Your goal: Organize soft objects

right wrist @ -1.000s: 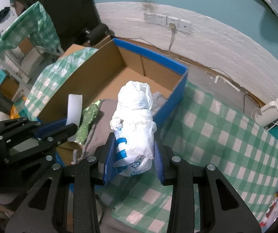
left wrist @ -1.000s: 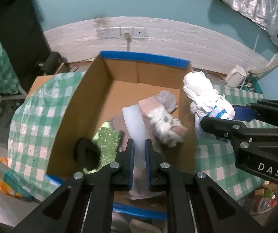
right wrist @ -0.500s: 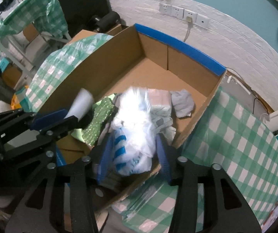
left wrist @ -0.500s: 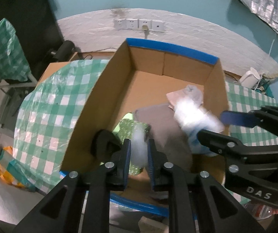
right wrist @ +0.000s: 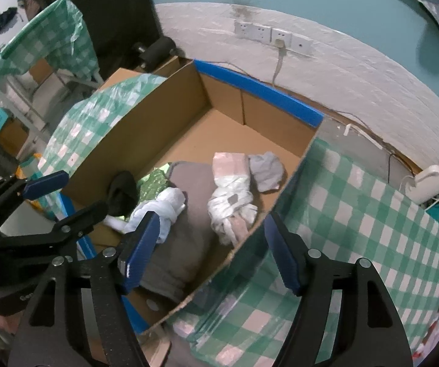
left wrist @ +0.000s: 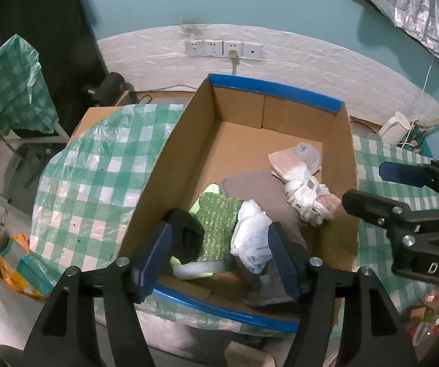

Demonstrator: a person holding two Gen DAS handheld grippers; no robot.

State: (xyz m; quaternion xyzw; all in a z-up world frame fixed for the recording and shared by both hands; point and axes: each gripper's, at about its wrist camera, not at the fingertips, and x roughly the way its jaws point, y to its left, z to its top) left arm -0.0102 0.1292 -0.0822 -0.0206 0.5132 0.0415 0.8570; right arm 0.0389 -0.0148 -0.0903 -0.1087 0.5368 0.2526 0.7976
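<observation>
A white plastic bag bundle (left wrist: 251, 241) with blue print lies loose inside an open cardboard box (left wrist: 170, 159), at the box's near end, resting against a glittery green cloth (left wrist: 218, 223) on its left and a flat grey-brown cloth (left wrist: 259, 189) beneath it. A black soft item (left wrist: 185, 235) sits at the near left corner of the box, and a white strip (left wrist: 198, 267) lies just in front of the green cloth. Farther in, toward the right wall of the box, are a white knotted bundle (left wrist: 306, 195), a pink folded piece (left wrist: 287, 160) and a small grey cloth (left wrist: 309, 153), all touching one another. The left gripper (left wrist: 219, 258) hangs above the near end of the box with its jaws opening wide; the bag bundle shows between them, but the pads do not press on it. The right gripper (right wrist: 210, 249) hangs over the box's right wall, its jaws likewise opening wide with nothing gripped. The box stands on a table with a green and white checked cloth (right wrist: 372, 214). Beyond, wall sockets (left wrist: 222, 48) sit on a white brick band, and a white kettle (right wrist: 430, 180) stands at the far right.
</observation>
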